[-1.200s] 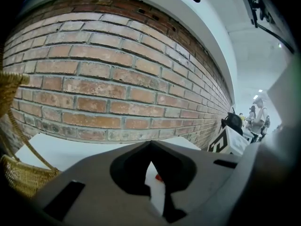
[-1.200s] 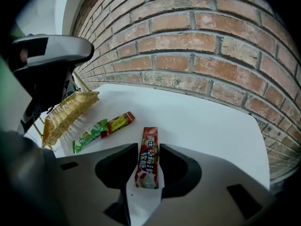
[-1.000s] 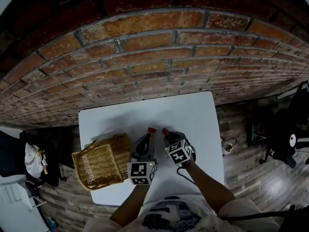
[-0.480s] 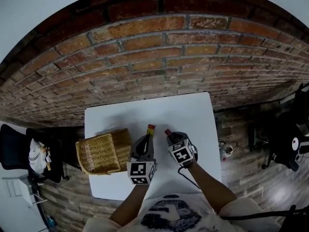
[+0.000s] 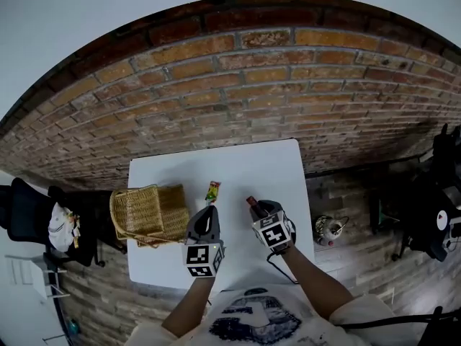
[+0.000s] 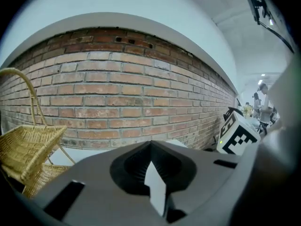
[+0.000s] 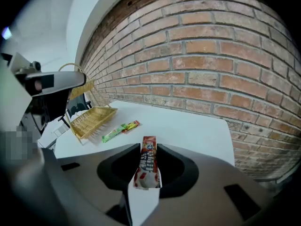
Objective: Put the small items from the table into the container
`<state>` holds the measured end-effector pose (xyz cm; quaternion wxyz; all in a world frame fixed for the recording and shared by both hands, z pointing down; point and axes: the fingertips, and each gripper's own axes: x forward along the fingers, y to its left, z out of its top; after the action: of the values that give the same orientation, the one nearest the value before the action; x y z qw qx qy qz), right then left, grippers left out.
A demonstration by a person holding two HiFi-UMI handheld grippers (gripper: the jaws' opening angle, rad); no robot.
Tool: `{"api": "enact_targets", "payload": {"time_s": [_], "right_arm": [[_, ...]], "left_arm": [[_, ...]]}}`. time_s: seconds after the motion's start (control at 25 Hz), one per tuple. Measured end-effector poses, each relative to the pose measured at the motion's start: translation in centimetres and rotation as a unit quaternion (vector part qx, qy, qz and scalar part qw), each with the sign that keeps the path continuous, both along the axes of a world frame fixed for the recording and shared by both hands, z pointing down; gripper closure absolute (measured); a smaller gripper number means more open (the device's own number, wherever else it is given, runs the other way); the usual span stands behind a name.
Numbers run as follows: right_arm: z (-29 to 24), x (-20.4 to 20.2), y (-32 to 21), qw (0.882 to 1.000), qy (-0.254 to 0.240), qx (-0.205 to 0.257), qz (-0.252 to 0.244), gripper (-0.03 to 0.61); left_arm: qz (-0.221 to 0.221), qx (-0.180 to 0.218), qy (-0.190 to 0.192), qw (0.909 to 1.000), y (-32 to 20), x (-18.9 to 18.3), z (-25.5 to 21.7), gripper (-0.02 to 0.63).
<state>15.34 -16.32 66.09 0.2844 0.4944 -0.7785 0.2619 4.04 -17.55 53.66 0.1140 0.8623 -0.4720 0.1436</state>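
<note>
Right hand-held gripper [image 7: 145, 148]: jaws closing on the red sachet [image 7: 147, 166], above the desk [image 5: 245, 171].
Left hand-held gripper [image 6: 151, 147]: jaws together, empty.
Risk: your thin pinch may slip short of the basket [image 5: 144, 215].

Left arm [image 5: 191, 308] reaches forward, left gripper [image 6: 150, 147] tipped slightly down, jaws together, nothing in them. Right arm [image 5: 310, 276] alongside, right gripper [image 7: 146, 147] pitched steeper, jaws closing on a packet [image 7: 146, 166] upright between them.
</note>
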Motion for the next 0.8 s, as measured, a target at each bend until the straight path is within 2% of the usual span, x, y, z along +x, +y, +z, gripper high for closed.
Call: {"api": "enact_targets", "payload": {"time_s": [0.24, 0.44, 0.8], "right_arm": [[-3.6, 2.3, 2.1, 0.998, -0.037, 0.041, 0.001, 0.457], [-6.3, 3.9, 2.8, 0.996, -0.045, 0.071, 0.001, 0.457], [-11.6, 1.1, 2.5, 0.991, -0.047, 0.122, -0.010, 0.457]], "left_arm": [[-0.027, 0.019, -0.018, 0.9993, 2.6, 0.8, -1.5, 0.566], [-0.044, 0.034, -0.022, 0.9982, 3.8, 1.1, -2.9, 0.566], [-0.052, 0.064, -0.019, 0.9964, 4.9, -2.0, -4.9, 0.566]]}}
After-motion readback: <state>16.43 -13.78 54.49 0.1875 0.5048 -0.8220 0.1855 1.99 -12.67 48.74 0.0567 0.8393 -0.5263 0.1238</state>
